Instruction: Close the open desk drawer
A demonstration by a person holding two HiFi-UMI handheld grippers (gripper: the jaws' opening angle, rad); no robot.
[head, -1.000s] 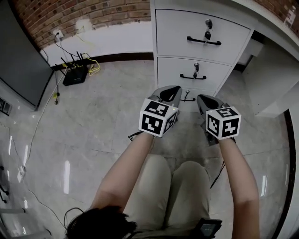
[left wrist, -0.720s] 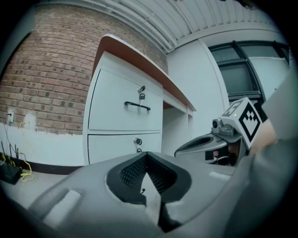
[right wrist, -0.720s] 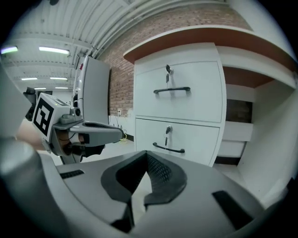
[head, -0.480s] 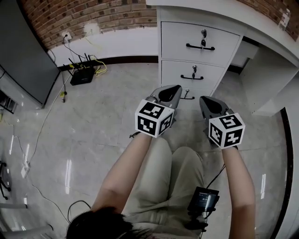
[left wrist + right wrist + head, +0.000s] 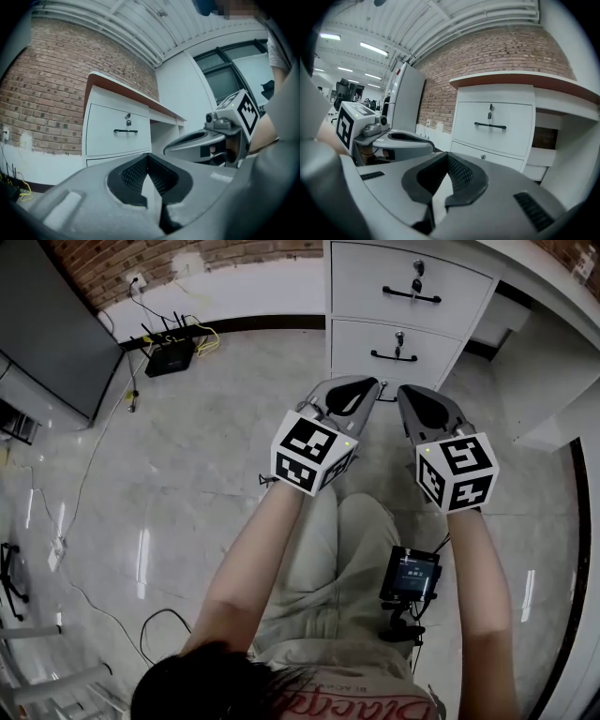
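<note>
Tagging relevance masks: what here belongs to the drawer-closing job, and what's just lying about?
Job: desk drawer unit, left gripper, right gripper, both shut, empty.
Lying about: black router, yellow cables, dark cabinet, small screen device.

Office: white desk pedestal (image 5: 408,310), brick wall (image 5: 47,84), ceiling strip lights (image 5: 375,48).

Head view looks down — both gripper views face desk drawers (image 5: 117,136)
</note>
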